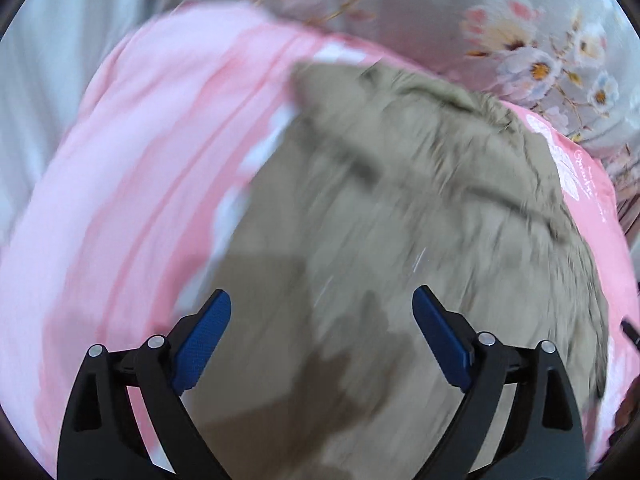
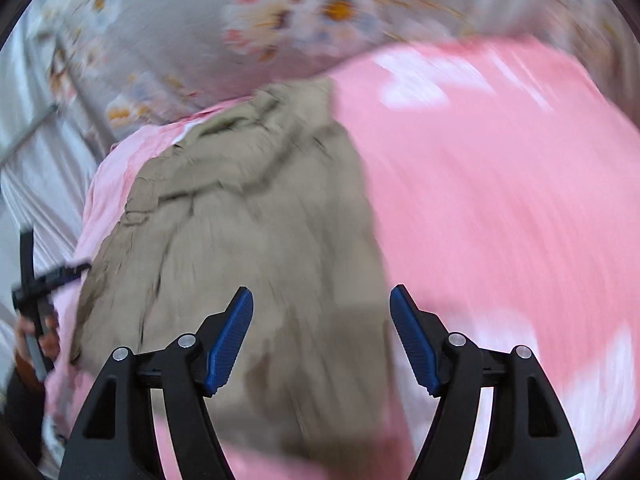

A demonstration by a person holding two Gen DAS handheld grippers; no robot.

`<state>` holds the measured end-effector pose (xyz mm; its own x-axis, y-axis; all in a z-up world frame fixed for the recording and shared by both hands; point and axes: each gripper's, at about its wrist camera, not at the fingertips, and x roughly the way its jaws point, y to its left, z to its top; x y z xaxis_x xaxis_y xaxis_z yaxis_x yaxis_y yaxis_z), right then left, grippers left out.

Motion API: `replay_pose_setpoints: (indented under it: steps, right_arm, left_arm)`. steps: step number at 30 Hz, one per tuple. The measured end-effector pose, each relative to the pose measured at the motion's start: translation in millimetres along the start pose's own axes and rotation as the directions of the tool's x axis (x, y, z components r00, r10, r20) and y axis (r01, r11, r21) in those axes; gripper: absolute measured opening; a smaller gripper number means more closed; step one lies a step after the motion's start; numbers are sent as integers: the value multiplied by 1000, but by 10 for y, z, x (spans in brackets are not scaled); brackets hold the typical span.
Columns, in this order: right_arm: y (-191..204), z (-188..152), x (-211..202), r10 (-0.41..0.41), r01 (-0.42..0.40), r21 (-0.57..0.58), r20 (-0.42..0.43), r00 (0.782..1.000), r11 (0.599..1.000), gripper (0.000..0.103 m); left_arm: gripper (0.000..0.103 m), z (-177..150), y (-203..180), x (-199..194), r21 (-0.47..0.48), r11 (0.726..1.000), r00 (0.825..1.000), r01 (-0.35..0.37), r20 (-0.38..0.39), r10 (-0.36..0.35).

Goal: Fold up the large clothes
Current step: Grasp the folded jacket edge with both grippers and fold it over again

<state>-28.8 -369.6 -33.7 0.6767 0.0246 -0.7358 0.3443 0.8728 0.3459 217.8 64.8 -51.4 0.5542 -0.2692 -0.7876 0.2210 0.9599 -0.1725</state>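
While both sets of blue ribbed pads stand spread with nothing pinched between them, the left gripper [image 1: 322, 336] hangs over the near end of the crumpled olive-khaki cloth garment [image 1: 400, 208], and the right gripper [image 2: 322, 336] hangs over that end too, with the garment's right edge running between its fingers. So both are empty, left spread a bit wider than right.

From the left fingers the garment runs up toward 1 o'clock; from the right ones it stretches toward 11 o'clock. Its long axis goes away from the fingers, with the bunched, wrinkly end at the far side. I'd say the left one is better centred on the fabric, since the right one straddles the edge.

Underneath is a pink bedsheet with white patches [image 2: 500, 200], and past it at 12 o'clock a grey floral-print bedding [image 1: 520, 40]. The other gripper shows at 9 o'clock in the right view. Nothing's blocking the cloth, though everything's motion-blurred.
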Motion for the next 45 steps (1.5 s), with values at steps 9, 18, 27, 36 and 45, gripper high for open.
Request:
replay_pose_setpoints:
  steps: [9, 18, 27, 36, 45]
  right_arm:
    - [-291, -851, -141, 97, -97, 252, 14, 995, 963, 71]
    - [-41, -850, 33, 149, -151, 289, 30, 988, 945, 5]
    - [97, -889, -1292, 238, -277, 120, 268, 934, 953, 3]
    - [408, -867, -2677, 312, -305, -96, 486, 816, 947, 3]
    - [513, -552, -2187, 260, -259, -60, 417, 871, 964, 3]
  left_arm:
    - [86, -802, 522, -192, -218, 975, 999, 48, -6, -51]
    - [7, -884, 361, -308, -224, 970, 995, 97, -12, -103]
    - [1, -1038, 445, -1484, -174, 956, 966, 237, 142, -214]
    - [0, -1359, 651, -3178, -123, 968, 877, 218, 460, -139]
    - [2, -1263, 344, -2422, -75, 983, 971, 165, 187, -149]
